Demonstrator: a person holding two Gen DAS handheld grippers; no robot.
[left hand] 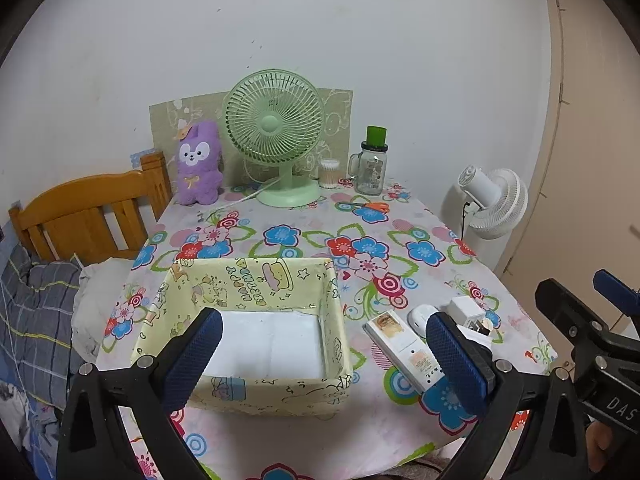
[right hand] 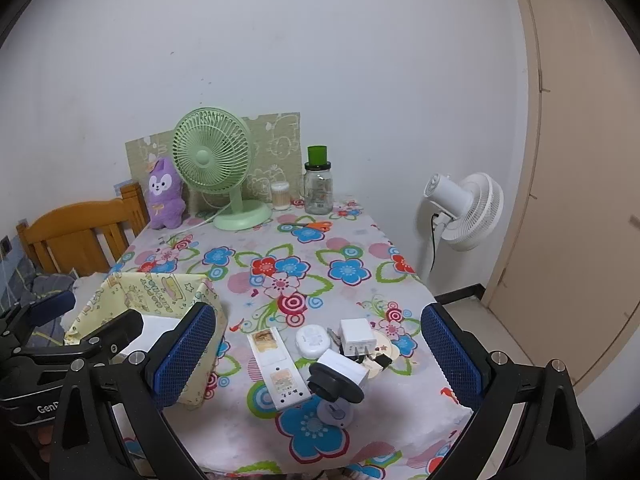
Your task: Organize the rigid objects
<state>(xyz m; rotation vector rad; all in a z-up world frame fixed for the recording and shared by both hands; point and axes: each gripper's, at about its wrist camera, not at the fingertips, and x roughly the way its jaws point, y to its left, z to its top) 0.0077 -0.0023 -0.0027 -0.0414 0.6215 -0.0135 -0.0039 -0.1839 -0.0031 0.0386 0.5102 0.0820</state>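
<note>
A pale yellow cartoon-print box with a white bottom stands open on the floral table; it also shows in the right wrist view. Right of it lie a white remote, a round white case, a white plug charger and a white camera with a black lens. The remote shows in the left wrist view too. My left gripper is open above the box's near right corner. My right gripper is open above the small items. Both are empty.
At the back stand a green desk fan, a purple plush, a cotton swab jar, a glass jar with a green lid and orange scissors. A wooden bed frame is left, a white floor fan right.
</note>
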